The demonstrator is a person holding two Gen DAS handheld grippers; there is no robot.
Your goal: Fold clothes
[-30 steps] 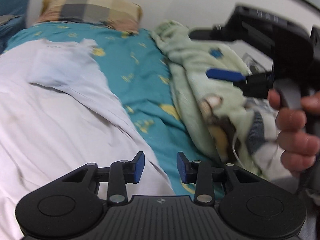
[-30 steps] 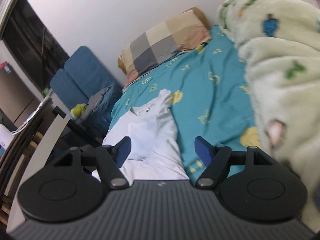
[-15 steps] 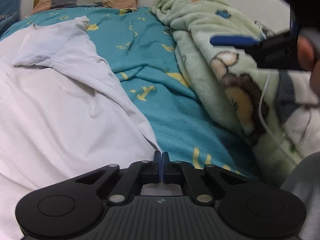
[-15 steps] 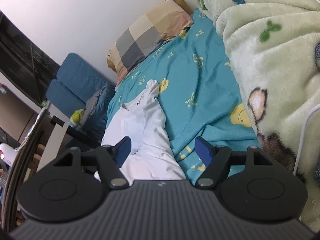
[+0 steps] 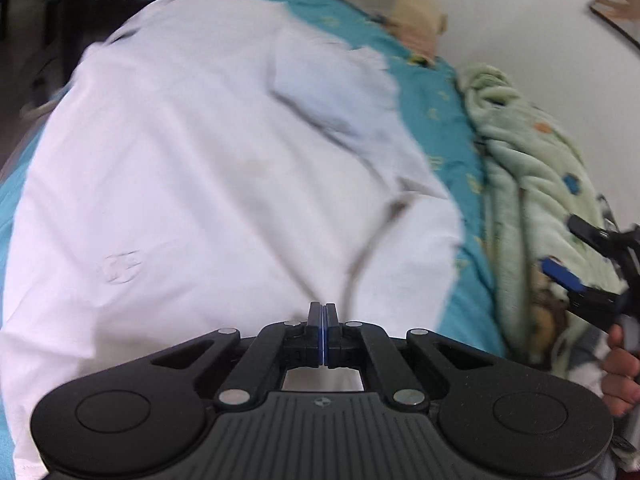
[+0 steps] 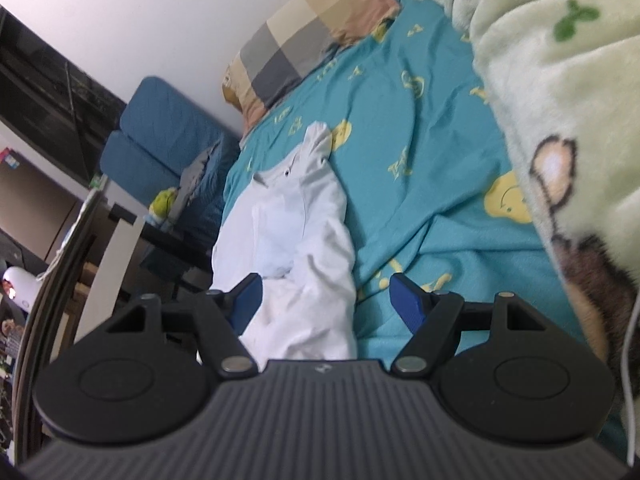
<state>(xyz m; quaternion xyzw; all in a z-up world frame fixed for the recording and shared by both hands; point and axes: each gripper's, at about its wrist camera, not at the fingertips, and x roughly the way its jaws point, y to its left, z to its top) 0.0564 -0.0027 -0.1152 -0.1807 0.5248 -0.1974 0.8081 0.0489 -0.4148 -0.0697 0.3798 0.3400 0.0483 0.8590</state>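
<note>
A white shirt (image 5: 208, 184) lies spread on the teal bedsheet (image 5: 444, 128). It also shows in the right wrist view (image 6: 304, 232), bunched along the bed's left side. My left gripper (image 5: 322, 320) is shut on the shirt's near right edge, with folds running up from the closed pads. My right gripper (image 6: 326, 300) is open and empty, hovering above the shirt's near end. It also shows at the right edge of the left wrist view (image 5: 592, 280), over the green blanket.
A pale green fleece blanket (image 6: 560, 92) is heaped along the bed's right side. A checked pillow (image 6: 308, 36) lies at the head by the white wall. A blue chair (image 6: 160, 140) and dark furniture stand left of the bed. A white cable (image 6: 630, 360) hangs at the right.
My left gripper closed on the shirt's edge and has swung left and up with it, so the shirt now fills its view. My right gripper stayed open and dropped closer to the bed.
</note>
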